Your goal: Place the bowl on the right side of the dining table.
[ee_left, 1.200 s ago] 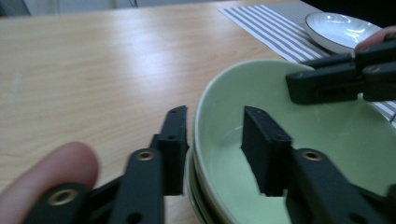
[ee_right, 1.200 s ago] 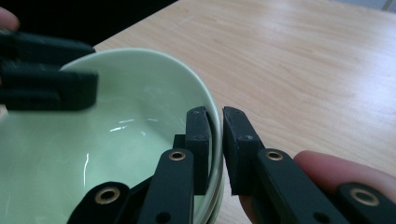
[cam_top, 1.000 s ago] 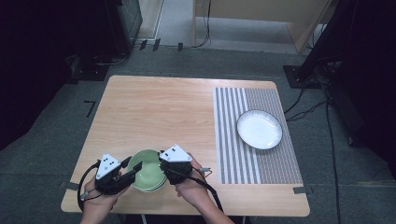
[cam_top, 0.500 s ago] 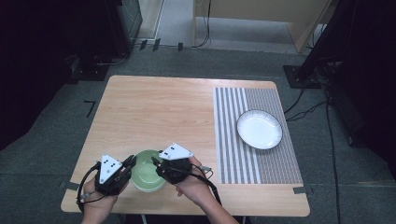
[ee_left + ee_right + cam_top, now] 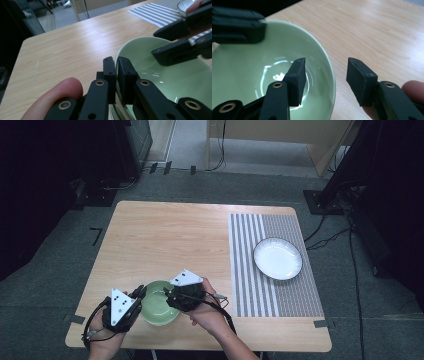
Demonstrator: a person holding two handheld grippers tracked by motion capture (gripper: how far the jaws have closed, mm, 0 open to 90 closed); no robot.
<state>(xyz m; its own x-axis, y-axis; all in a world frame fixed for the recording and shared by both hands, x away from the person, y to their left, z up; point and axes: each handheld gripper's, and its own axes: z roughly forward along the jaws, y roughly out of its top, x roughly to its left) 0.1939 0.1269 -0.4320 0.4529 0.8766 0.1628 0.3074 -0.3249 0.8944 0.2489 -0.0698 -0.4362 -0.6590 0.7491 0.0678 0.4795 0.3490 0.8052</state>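
Pinching green bowl (image 5: 175, 75) rim, L gripper (image 5: 116, 75); R gripper (image 5: 325, 75) prob. loose.

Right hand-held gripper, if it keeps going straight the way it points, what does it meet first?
Probably the green bowl: the right hand-held gripper stands open astride its rim, one jaw inside, one outside. Beyond waits the left hand-held gripper, shut on the far rim; depth is unclear.
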